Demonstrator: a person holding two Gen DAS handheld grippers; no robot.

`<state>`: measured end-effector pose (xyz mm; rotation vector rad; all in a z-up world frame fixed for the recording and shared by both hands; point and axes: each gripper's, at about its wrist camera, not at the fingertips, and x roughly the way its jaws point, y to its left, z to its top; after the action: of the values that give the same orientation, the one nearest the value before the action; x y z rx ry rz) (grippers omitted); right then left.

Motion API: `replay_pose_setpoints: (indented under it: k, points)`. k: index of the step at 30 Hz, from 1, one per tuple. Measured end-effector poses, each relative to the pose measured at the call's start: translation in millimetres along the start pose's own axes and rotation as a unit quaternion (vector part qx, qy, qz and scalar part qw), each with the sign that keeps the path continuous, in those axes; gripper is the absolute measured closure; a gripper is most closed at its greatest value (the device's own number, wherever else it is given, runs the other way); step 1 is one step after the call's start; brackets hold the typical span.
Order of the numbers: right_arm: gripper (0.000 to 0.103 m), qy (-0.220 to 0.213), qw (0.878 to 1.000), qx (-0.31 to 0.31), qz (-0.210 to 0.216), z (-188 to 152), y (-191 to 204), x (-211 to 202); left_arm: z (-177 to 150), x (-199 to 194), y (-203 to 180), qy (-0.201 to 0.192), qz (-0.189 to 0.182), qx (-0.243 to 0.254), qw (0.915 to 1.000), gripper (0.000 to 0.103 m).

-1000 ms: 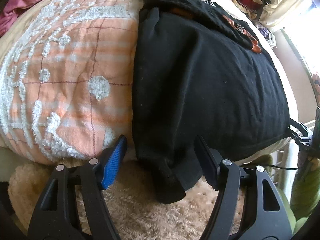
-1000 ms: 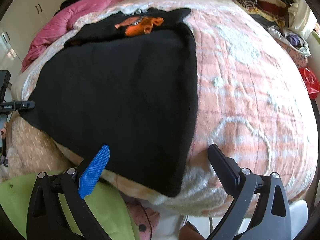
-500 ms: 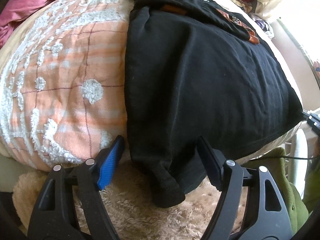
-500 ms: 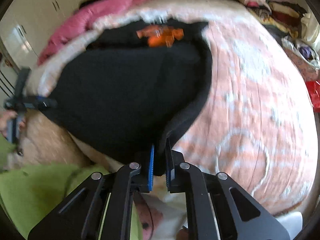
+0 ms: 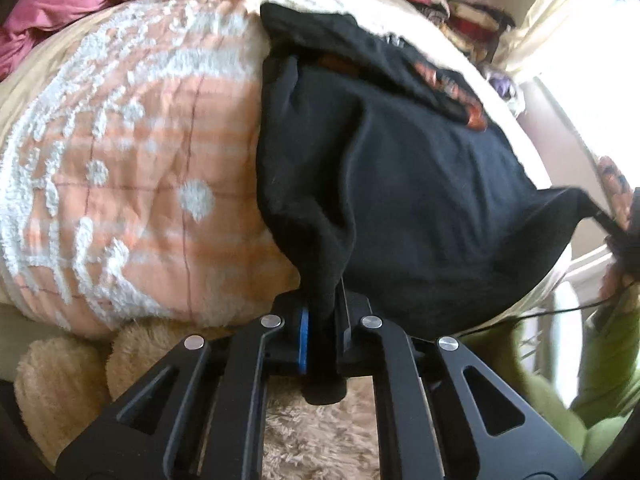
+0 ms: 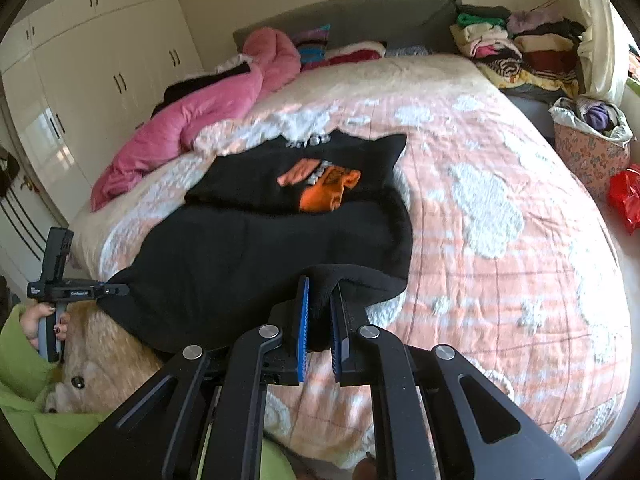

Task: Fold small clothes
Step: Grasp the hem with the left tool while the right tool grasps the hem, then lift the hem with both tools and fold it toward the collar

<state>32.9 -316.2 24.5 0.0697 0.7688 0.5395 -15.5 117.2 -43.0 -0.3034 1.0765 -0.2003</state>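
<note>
- Left wrist view: the left black two-finger gripper with a blue pad (image 5: 322, 320) has its jaws pinched tight on a bunched corner of the black cotton garment with an orange print (image 5: 400, 184), at the garment's near hem
- The garment lies on the peach and white tufted bedspread (image 5: 132, 168), its left edge running up the middle of the bed; the near hem is lifted off the bed and hangs over the bed's near edge
- Left of the garment a broad stretch of bedspread lies bare
- Right wrist view: the right black two-finger gripper with blue pads (image 6: 320, 320) is clamped on the other near corner of the same garment (image 6: 248, 256), the fabric folded thick between the pads
- The hem stretches between the two grippers; the left one (image 6: 100, 291) shows at the far left, held by a hand (image 6: 42, 320) in a green sleeve (image 6: 20, 364)
- To the right of the garment the bedspread (image 6: 500, 240) is bare out to the bed's right edge and up to the grey headboard (image 6: 360, 16)
- Count: one black garment on the bed, its upper part folded over with the orange print showing; two grippers; one pink quilt (image 6: 208, 120) crumpled along the bed's left edge; one stack of folded clothes (image 6: 516, 48) at the far right corner; one floral bag (image 6: 592, 148) beside the bed
</note>
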Motion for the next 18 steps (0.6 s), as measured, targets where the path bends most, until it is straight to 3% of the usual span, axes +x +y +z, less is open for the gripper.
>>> replay_pose_setpoints:
  k: [11,18]
  points:
    - [0.095,-0.072,0.997,0.032,-0.016,25,-16,-20,44,-50,7,-0.087,-0.025,-0.009,0.9959,0.101]
    - [0.095,-0.106,0.994,0.015,-0.039,47,-11,-22,73,-62,-7,-0.124,-0.022,0.000,0.9920,0.101]
